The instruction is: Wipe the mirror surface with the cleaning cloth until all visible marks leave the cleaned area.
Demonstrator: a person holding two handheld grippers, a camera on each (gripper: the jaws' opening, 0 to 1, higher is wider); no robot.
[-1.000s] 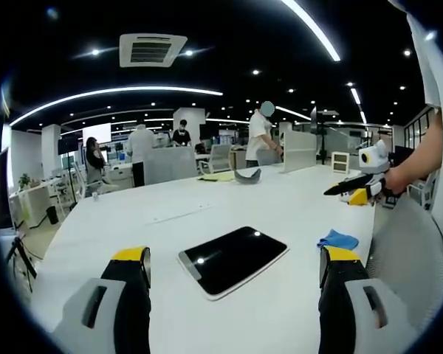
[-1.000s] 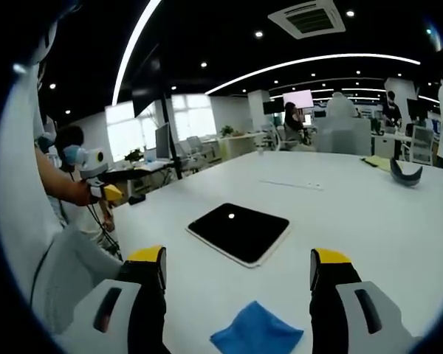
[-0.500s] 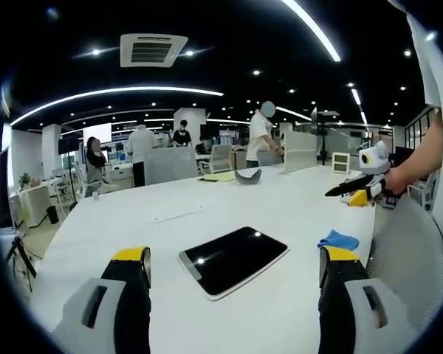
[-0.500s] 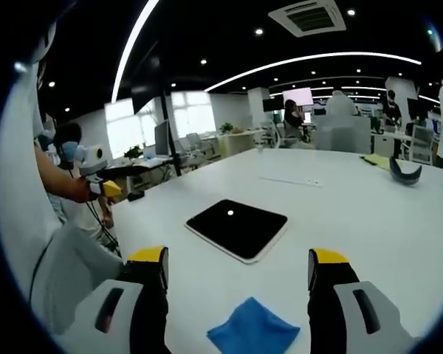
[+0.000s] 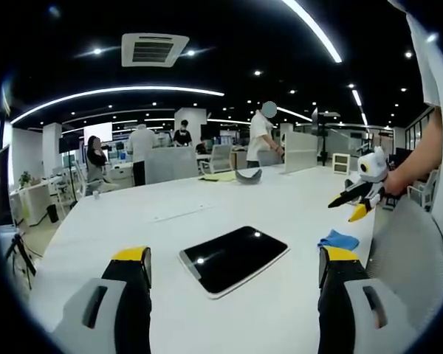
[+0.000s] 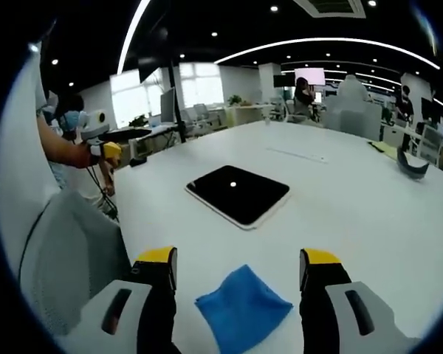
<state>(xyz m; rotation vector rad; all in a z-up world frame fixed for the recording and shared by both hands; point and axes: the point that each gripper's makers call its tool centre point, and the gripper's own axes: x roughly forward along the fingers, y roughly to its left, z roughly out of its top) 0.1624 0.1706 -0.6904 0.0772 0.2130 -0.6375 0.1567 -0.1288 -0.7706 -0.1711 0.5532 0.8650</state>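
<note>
Step judged in hand: reaching for the cloth, wiping not yet begun.

Left gripper view: left tongs (image 5: 232, 267) spread apart with nothing between the jaws, held above the white desk (image 5: 118, 221). Mirror (image 5: 233, 259) flat on the desk just ahead of these tongs and between the lines of the two jaws, dark, reflecting ceiling lights as small bright spots. Cloth (image 5: 337, 240), blue and crumpled, ahead of the right-hand jaw and apart from the mirror's right edge. Right tongs (image 5: 348, 199) in the air beyond the cloth, tipped downward, jaws parted.

Right gripper view: right tongs (image 6: 238, 264) released and empty, hovering above the desk (image 6: 354, 206). Cloth (image 6: 243, 307) directly below, lying between the two jaws but not touched by either. Mirror (image 6: 238, 193) farther ahead, roughly centred on the jaw gap, well clear of the cloth. Left tongs (image 6: 112, 151) at far left, held off the desk edge; state too small to tell here.

Next move, as judged: lower the right tongs onto the cloth, clench on a fold, then carry it forward onto the mirror. No marks on the mirror discernible at this size.
</note>
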